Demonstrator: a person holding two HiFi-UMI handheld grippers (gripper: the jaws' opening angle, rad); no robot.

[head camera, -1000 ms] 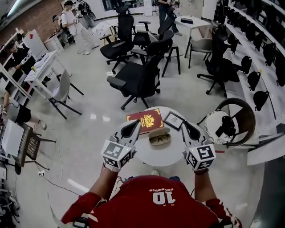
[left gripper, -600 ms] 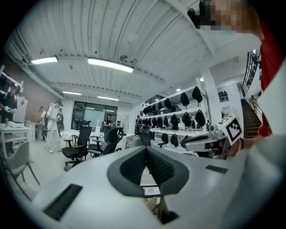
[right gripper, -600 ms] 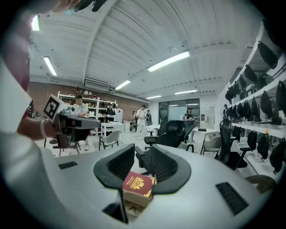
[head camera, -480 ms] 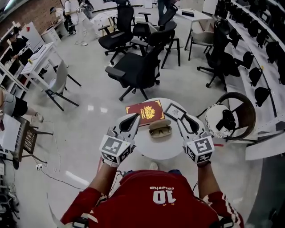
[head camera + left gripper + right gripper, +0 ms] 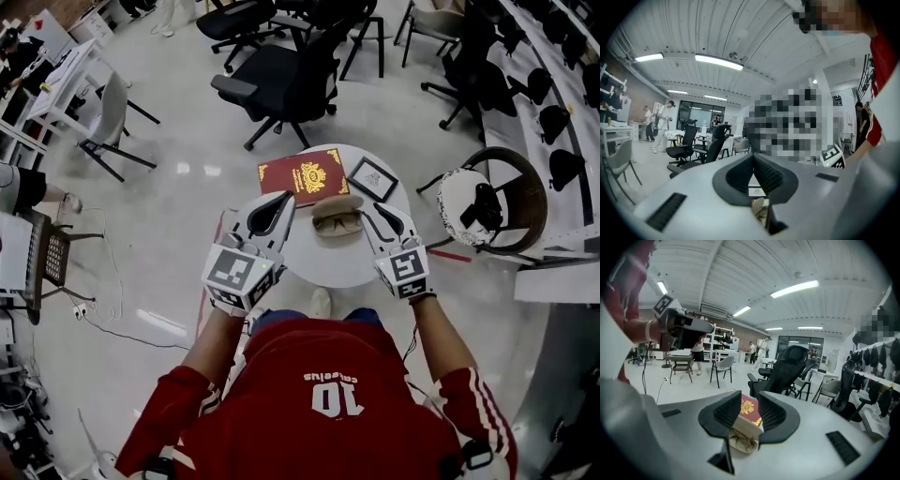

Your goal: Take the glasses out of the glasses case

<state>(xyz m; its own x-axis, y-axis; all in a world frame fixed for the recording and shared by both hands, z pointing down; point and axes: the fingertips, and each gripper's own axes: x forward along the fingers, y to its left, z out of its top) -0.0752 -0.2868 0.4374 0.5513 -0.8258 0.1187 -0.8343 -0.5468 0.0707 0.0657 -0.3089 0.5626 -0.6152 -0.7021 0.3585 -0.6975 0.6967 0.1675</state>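
Note:
An open tan glasses case (image 5: 337, 217) lies on the small round white table (image 5: 333, 267), with the glasses (image 5: 337, 223) inside it. My left gripper (image 5: 284, 199) hovers at the case's left end, its jaw tips touching and nothing between them. My right gripper (image 5: 370, 208) hovers at the case's right end with a narrow gap between its jaws, which hold nothing. The left gripper view has the left gripper (image 5: 753, 157) above a sliver of the case (image 5: 758, 208). In the right gripper view, the right gripper (image 5: 750, 399) frames the case (image 5: 746, 427) and the glasses (image 5: 737, 442).
A red book with a gold emblem (image 5: 303, 175) and a small framed picture (image 5: 372, 178) lie on the table's far side. Black office chairs (image 5: 281, 80) stand beyond. A white helmet-like object on a round brown seat (image 5: 483, 208) is at the right.
The head view has tilted down, so the table now sits higher in the frame. Both grippers stay either side of the case, and the right one has come closer to it.

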